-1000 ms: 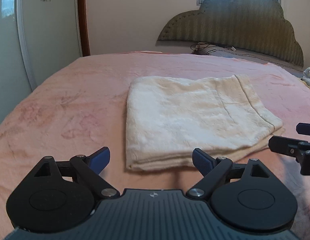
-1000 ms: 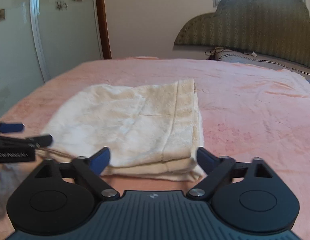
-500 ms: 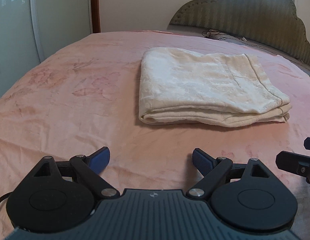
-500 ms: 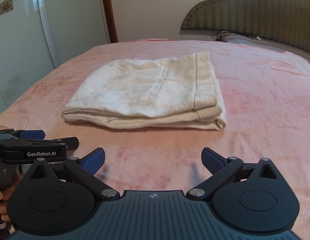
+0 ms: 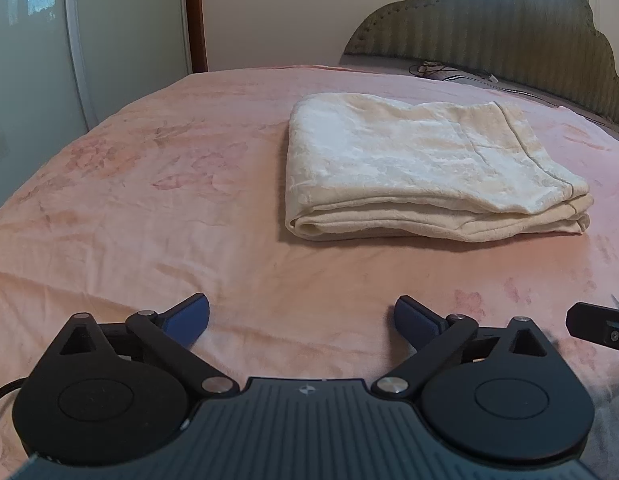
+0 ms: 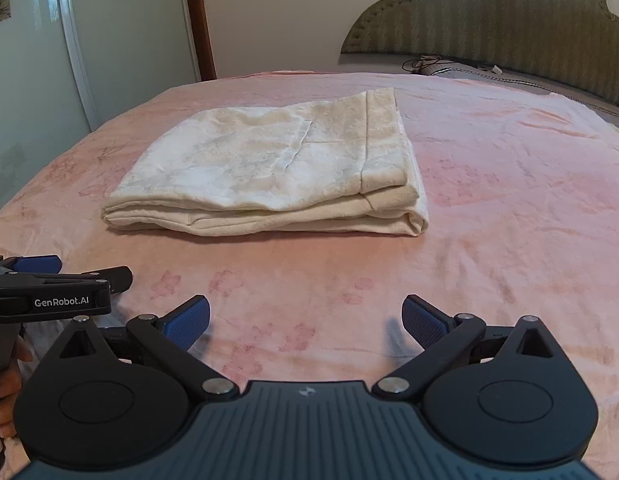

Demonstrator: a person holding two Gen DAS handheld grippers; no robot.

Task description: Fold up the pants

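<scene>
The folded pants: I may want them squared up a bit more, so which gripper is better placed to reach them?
Neither clearly. The left gripper and right gripper both hang open and empty over the pink bedspread, short of the folded pants. Left faces the rounded fold corner, right the layered corner.

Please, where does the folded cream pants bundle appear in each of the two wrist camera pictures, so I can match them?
Left wrist view: the folded cream fabric pants bundle lies right of centre, in the middle band, on the pink floral bedspread.
Right wrist view: the bundle lies left of centre, in the middle band.
Shared landmark: the olive-green scalloped padded headboard, upper right in both.
</scene>
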